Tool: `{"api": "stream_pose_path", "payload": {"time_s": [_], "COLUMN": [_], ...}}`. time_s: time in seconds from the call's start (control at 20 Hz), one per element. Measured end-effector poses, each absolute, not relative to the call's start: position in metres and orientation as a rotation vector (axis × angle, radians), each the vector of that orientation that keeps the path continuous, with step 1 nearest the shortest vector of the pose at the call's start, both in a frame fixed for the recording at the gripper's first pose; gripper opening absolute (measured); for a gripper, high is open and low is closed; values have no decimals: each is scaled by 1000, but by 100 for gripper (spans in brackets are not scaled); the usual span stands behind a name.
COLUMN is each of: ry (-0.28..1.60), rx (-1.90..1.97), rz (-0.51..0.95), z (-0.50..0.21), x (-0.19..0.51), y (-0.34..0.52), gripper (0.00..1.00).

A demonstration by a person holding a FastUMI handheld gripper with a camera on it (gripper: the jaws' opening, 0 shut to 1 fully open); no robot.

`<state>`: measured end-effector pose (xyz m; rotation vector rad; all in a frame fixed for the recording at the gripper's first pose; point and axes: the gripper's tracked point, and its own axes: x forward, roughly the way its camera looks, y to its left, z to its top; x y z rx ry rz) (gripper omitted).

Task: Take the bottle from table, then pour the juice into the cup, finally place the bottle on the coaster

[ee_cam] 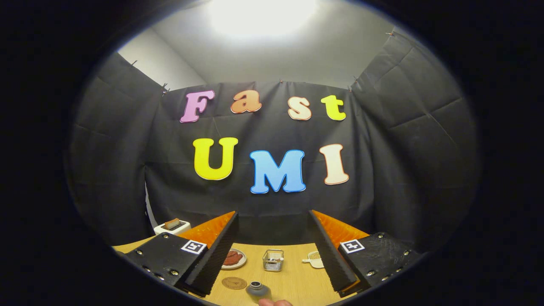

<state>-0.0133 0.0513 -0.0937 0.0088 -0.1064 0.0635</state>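
I see gripper fingers spread wide, holding nothing. Bottle stands low between them, just right of coaster; cup beyond bottle. I'd descend, centre bottle, then close.

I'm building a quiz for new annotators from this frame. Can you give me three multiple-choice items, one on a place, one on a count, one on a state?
1. Where is the round coaster?
A. On the toaster
B. On the table, just beside the bottle
C. Inside the wire basket

2. How many plates with reddish food are on the table?
A. One
B. Three
C. Five

3. How do the jaws of the gripper stand?
A. Shut on the bottle
B. Shut on the basket
C. Wide open, holding nothing

Answers:
1. B, the coaster lies flat next to the grey bottle.
2. A, a single plate sits ahead of the coaster.
3. C, the jaws are spread apart, with the wire basket visible beyond the gap.
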Motion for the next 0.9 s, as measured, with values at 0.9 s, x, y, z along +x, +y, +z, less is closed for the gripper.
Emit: {"api": "stream_pose_path", "payload": {"time_s": [0.9], "ry": [86], "rx": [7], "rz": [59], "z": [-306], "x": [1], "y": [74], "gripper": [99]}}
